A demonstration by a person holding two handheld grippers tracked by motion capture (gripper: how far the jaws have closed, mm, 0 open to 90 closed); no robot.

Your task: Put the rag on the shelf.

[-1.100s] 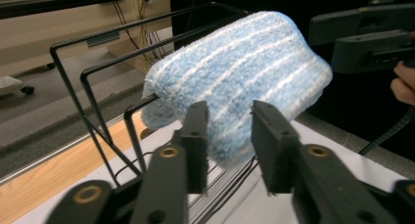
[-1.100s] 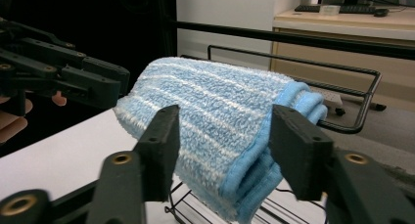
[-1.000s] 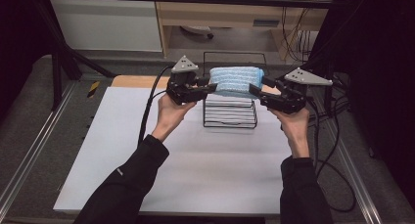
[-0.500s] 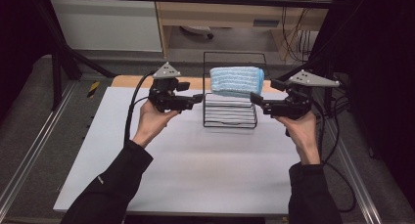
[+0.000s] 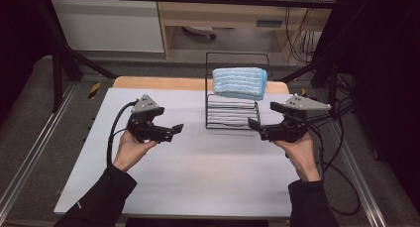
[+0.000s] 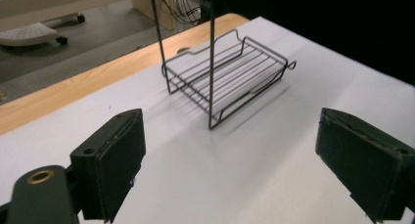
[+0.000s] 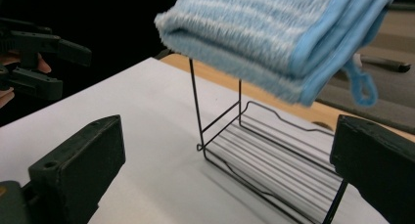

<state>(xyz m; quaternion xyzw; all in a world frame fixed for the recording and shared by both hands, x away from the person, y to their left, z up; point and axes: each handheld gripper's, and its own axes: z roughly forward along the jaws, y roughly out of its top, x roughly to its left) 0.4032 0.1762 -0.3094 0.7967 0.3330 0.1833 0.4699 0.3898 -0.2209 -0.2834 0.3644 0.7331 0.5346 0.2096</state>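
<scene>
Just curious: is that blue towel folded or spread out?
Folded. The towel sits as a thick, compact bundle on top of the rack, with its layered edges showing in the right gripper view.

Both forearms reach in from the near edge, sleeves dark, hands bare. The left hand (image 5: pixel 130 150) holds the left gripper (image 5: pixel 174 130) level, pointing right, jaws wide apart and empty. The right hand (image 5: pixel 299 152) holds the right gripper (image 5: pixel 254 126) pointing left, jaws likewise spread and empty.

Black tongs (image 5: pixel 177 129) with grey triangular plates, black cables, dark sleeves (image 5: pixel 101 199).
</scene>
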